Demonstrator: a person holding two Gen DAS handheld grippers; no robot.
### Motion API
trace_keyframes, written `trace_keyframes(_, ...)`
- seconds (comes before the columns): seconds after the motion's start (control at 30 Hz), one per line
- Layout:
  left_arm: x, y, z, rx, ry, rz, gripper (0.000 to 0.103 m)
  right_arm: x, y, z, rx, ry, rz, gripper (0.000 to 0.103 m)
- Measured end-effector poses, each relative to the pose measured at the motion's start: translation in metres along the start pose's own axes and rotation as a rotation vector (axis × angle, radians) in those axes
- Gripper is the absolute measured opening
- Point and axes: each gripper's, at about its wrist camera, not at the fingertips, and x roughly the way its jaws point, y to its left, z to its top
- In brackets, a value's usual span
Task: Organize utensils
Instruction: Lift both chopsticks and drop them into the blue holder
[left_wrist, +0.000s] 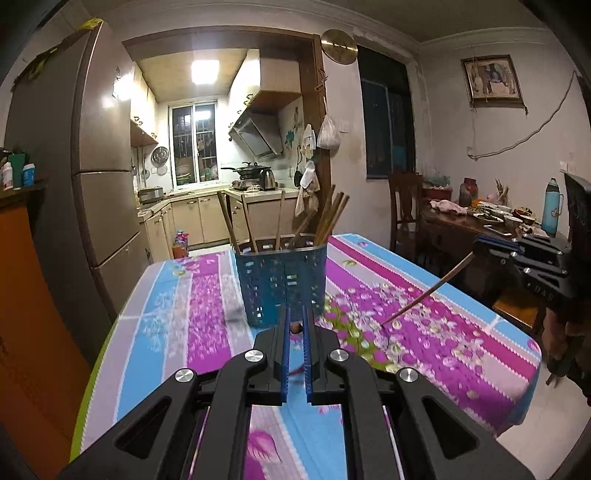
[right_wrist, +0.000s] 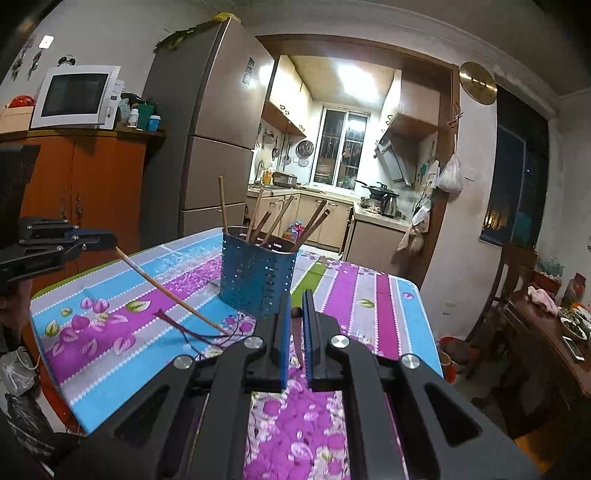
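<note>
Both black two-finger grippers, left (left_wrist: 295, 325) & right (right_wrist: 296, 312), each clench one thin brown wooden chopstick (left_wrist: 424, 291) above floral tablecloth (left_wrist: 207, 295), near blue perforated plastic utensil basket (left_wrist: 280, 284).

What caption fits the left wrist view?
Left hand-held gripper shut on a chopstick, facing the blue holder.

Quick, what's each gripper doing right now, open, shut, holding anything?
Left gripper: shut on a wooden chopstick.
Right gripper: shut on another chopstick.
</note>
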Motion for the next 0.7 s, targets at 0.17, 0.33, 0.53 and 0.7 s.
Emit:
trace_keyframes(0.17,0.01,0.006,0.024,0.012,-0.015,-0.014,0.008,0.016,-0.006,0.013,0.016,0.014,0.012,0.005)
trace_keyframes(0.33,0.023,0.014,0.042,-0.003,-0.019,-0.033,0.008,0.021,-0.011,0.028,0.04,0.007,0.022,0.005)
trace_keyframes(0.53,0.034,0.022,0.056,-0.022,-0.008,-0.053,0.008,0.025,-0.014,0.046,0.077,0.001,0.048,0.005)
trace_keyframes(0.7,0.034,0.025,0.061,-0.02,-0.01,-0.054,0.008,0.023,-0.012,0.057,0.112,0.007,0.08,0.005)
